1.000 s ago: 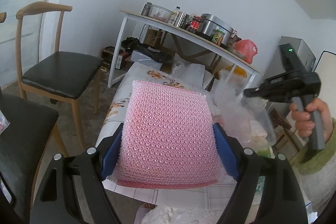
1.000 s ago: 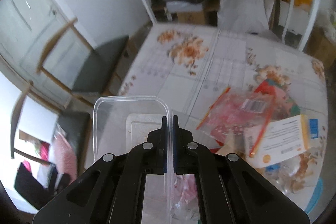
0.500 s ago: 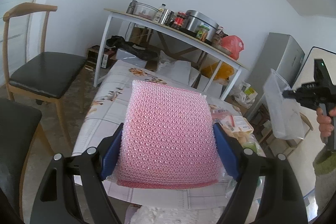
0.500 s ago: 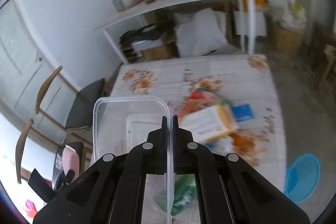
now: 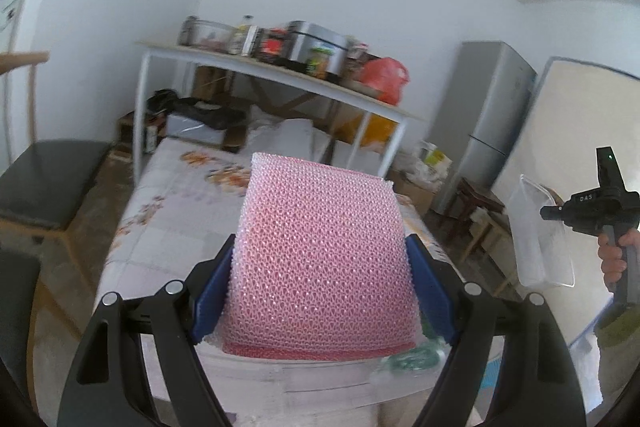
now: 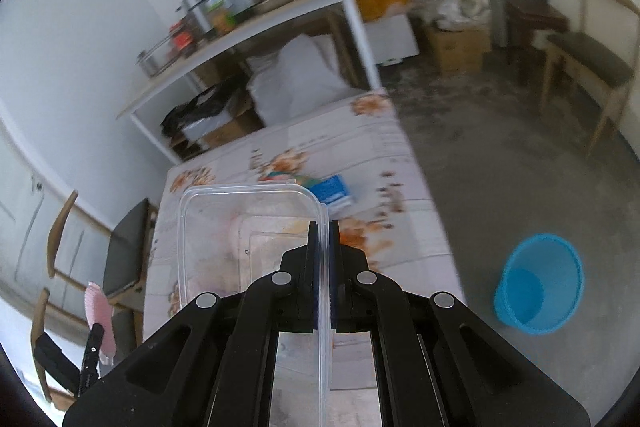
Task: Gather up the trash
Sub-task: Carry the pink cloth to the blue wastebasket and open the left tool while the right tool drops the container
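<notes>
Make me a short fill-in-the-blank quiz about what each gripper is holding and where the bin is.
1. The left gripper is closed on a pink sheet of ____ wrap.
2. The right gripper pinches the wall of a clear plastic ____.
3. The bin standing on the floor is ____ in colour.

Missing words: bubble; container; blue

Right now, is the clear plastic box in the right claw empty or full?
Empty, as far as visible: the clear plastic box shows the table straight through its walls, with nothing inside.
</notes>
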